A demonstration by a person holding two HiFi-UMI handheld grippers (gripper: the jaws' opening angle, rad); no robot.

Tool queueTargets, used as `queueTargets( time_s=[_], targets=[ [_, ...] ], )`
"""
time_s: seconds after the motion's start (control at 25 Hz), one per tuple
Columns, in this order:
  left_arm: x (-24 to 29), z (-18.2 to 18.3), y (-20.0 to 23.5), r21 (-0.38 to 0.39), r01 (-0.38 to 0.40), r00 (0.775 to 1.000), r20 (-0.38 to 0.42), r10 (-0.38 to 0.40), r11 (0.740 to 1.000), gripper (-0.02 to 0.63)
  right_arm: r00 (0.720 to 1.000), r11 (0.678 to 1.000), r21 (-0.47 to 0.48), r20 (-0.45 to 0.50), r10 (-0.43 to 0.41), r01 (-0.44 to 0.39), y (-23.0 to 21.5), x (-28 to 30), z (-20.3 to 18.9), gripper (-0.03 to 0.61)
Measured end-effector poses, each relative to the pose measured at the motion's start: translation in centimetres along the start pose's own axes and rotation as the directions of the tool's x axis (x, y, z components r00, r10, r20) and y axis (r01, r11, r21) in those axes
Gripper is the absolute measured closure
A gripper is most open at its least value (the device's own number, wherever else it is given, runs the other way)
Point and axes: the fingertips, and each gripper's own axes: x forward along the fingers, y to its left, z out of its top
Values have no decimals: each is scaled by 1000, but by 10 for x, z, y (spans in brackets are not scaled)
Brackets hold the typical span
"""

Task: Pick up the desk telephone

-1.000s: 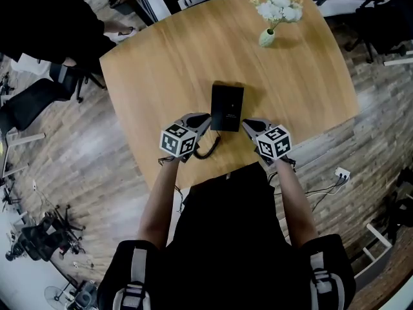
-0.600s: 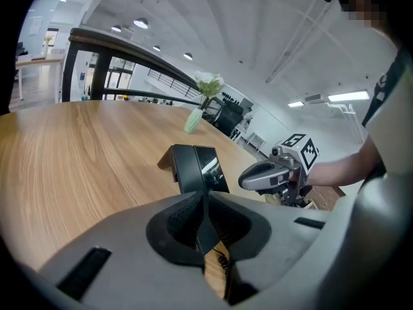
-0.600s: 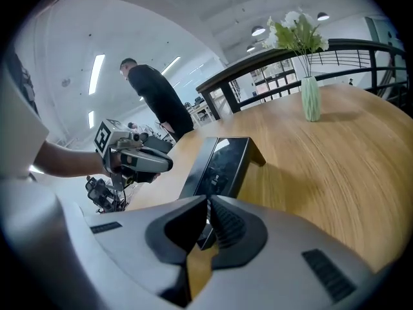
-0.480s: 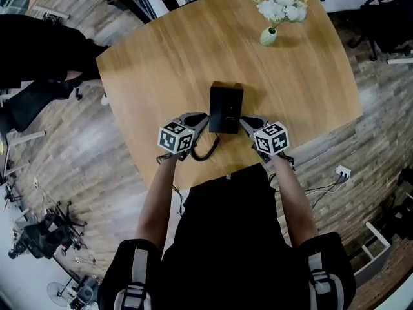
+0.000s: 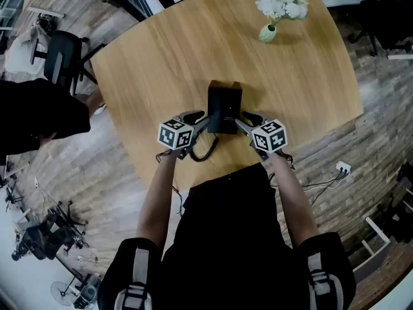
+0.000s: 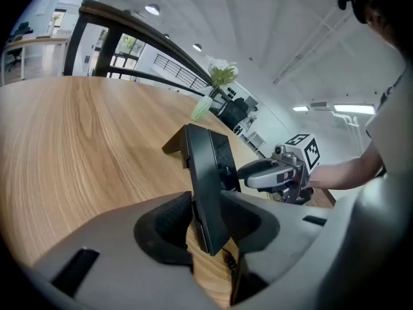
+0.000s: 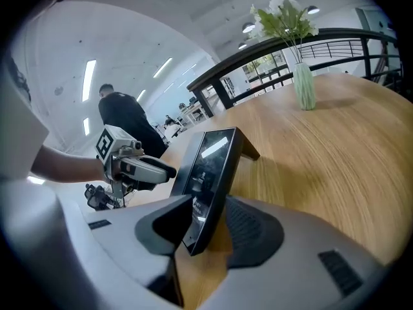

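Note:
The black desk telephone (image 5: pixel 224 107) stands tilted on its stand on the wooden table (image 5: pixel 161 63), its coiled cord (image 5: pixel 205 148) trailing toward me. My left gripper (image 5: pixel 205 118) straddles the telephone's (image 6: pixel 206 173) left edge, and my right gripper (image 5: pixel 242 120) straddles its (image 7: pixel 210 166) right edge. The jaws of both have just been opening, and a slit of wood shows between the pads and the telephone. In the left gripper view my left gripper (image 6: pixel 206 221) faces the right gripper (image 6: pixel 268 173) across the telephone. The right gripper (image 7: pixel 206 225) likewise faces the left gripper (image 7: pixel 139 166).
A pale green vase of white flowers (image 5: pixel 268 36) stands at the table's far right. A person in black (image 5: pixel 32 118) is on the floor at left, beside a chair (image 5: pixel 61 50). The table's near edge runs just below my hands.
Both grippers and the telephone have shifted slightly up the picture. The person in black has moved from the upper left to the middle left, uncovering a chair.

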Motion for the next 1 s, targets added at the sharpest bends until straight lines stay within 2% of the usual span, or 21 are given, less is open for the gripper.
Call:
queueTargets(
  time_s=[0.12,0.32,0.48,0.76,1.0],
  targets=[
    [6,-3,4,-15,7,1000,-10,-7,1000,451,1000,1000,26,0,4,-4,-3,4,-2,393],
    [15,-3,-2,-44,75,997,-11,-76,996,415,1000,997,65,-3,29,-29,-3,12,-4,382],
    [22,-1,-1,-62,96,995,-10,-97,993,391,999,994,99,12,49,-50,-2,16,-1,371],
    [36,-1,-1,-84,127,991,-21,-130,988,370,996,989,116,12,88,-89,1,29,-2,360],
    [46,-3,-6,-103,156,987,-33,-160,982,364,996,988,128,9,87,-88,4,35,-5,359]
  ],
)
